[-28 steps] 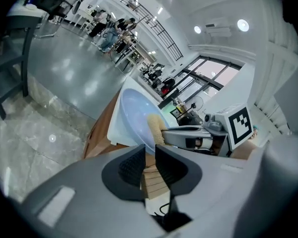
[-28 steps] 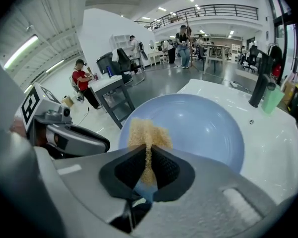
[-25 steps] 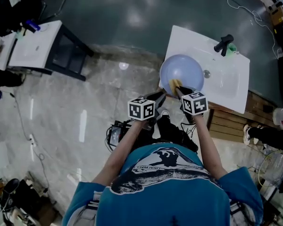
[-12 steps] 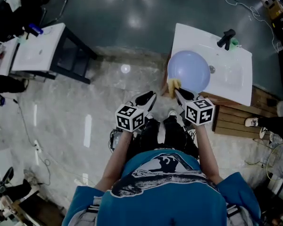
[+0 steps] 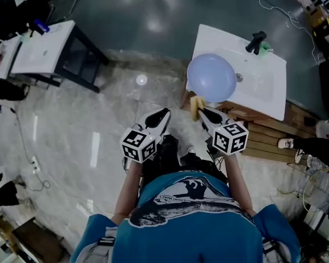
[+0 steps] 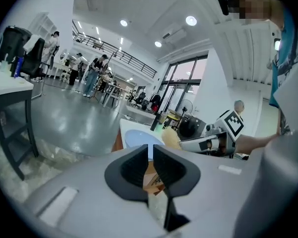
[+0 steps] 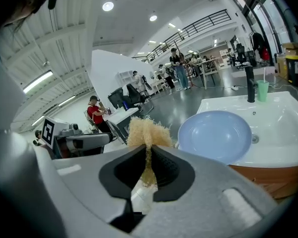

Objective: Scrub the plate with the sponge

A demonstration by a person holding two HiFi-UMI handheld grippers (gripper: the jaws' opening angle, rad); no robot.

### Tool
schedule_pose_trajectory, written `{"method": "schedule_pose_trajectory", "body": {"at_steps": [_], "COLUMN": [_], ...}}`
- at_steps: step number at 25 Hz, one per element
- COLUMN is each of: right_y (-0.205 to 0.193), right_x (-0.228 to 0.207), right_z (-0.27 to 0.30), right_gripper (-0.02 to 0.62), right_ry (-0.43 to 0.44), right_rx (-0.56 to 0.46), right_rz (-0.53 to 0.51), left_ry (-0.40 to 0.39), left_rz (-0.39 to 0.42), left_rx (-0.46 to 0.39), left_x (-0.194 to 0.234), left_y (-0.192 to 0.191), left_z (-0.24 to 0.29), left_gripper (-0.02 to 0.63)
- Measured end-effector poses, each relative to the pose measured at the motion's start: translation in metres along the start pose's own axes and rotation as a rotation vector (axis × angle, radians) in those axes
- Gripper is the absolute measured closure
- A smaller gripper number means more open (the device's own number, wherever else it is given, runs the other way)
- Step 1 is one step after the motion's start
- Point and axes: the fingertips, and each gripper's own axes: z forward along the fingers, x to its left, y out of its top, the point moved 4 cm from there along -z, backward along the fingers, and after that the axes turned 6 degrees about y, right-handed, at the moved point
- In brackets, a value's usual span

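Though pinched thin, the yellow sponge [image 7: 146, 132] fans out frayed.

No readable text, brand or number anywhere. Shirt print [image 5: 182, 194], lower centre of head view: a line of small lettering under the graphic, too small to read. Cube marker [image 5: 138, 144] on left tool [image 5: 162, 115] and cube marker [image 5: 230, 138] on right tool [image 5: 199, 109]: black-and-white square code patterns only, no letters or digits. Same code squares show at right in the left gripper view [image 6: 233, 124] and at left in the right gripper view [image 7: 48, 130].
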Motion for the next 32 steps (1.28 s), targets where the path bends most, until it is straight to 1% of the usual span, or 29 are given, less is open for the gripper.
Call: {"method": "schedule_pose_trajectory", "body": {"at_steps": [4, 7, 11, 15, 19, 23, 27, 32], "right_y": [-0.014, -0.025, -0.04, -0.055, -0.07, -0.078, -0.081, -0.082], "right_x": [0.003, 0.006, 0.01, 0.014, 0.018, 0.023, 0.027, 0.03], "right_z": [-0.023, -0.044, -0.068, -0.086, -0.102, -0.112, -0.114, -0.116], "right_gripper": [0.563, 0.563, 0.565, 0.565, 0.566, 0.568, 0.568, 0.568], "right_ry": [0.029, 0.053, 0.095, 0.13, 0.152, 0.165, 0.182, 0.189], "right_rx": [0.009, 0.014, 0.021, 0.025, 0.035, 0.051, 0.059, 0.062], "right_rz": [-0.009, -0.016, -0.032, -0.053, -0.076, -0.121, -0.133, -0.144], "left_ry": [0.019, 0.048, 0.076, 0.1, 0.113, 0.114, 0.109, 0.102], "left_rz": [-0.002, -0.017, -0.046, -0.048, -0.048, -0.042, -0.033, -0.026], "left_rx": [-0.018, -0.03, -0.05, -0.06, -0.07, -0.071, -0.066, -0.081], "left_x": [-0.032, -0.058, -0.092, -0.117, -0.137, -0.152, -0.161, -0.166], "left_y": [-0.009, -0.019, -0.034, -0.05, -0.062, -0.071, -0.074, -0.071], "left_z": [-0.007, -0.014, -0.027, -0.039, -0.047, -0.05, -0.051, -0.049], "left_gripper": [0.581, 0.593, 0.594, 0.594, 0.594, 0.594, 0.594, 0.594]}}
